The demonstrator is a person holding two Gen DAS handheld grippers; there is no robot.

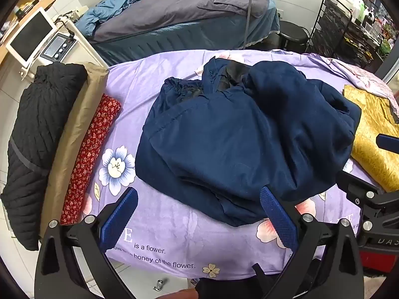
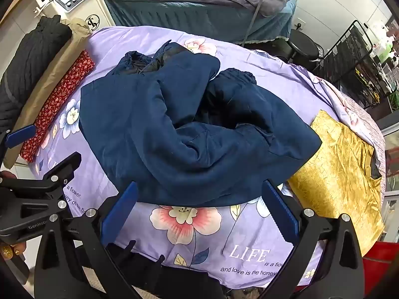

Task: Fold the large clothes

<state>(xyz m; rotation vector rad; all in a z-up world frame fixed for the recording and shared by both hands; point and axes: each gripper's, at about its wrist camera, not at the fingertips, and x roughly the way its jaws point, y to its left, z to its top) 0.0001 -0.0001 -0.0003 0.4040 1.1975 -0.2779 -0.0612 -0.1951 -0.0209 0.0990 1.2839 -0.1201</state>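
A navy coat (image 1: 237, 134) is lying in a rumpled heap in the middle of a table (image 1: 174, 229) draped in a lilac flowered sheet, its near hem hanging close to the front edge. The left gripper (image 1: 199, 219) and the right gripper (image 2: 199, 214) are hovering just above that edge, both angled steeply down, their blue fingers (image 1: 119, 214) spread wide and gripping nothing.

The coat is looking thick and padded, soft and floppy rather than stiff, and probably fairly heavy for one pinch; the cloth is bunching in deep rolls instead of sharp creases. A sleeve is twisting across the body in the right wrist view, with a gathered cuff (image 2: 239, 73) showing at the far side, and a second cuff (image 1: 177, 84) is showing at the far left in the left wrist view beside a patch of dark lining (image 1: 232, 74). The shell is looking smooth, so it may be slipping under a shallow pinch.

The surest holds are appearing to be the two corners of the near hem, one for each gripper, taking a full double layer of cloth deep between the fingers. From there the coat could be dragged flat before any fold.

Folded items are sitting along the left edge: a black quilted piece (image 1: 40, 129), a tan one (image 1: 74, 129) and a red print (image 1: 92, 154). A gold cloth (image 2: 341, 169) is lying to the right, just beside the coat.
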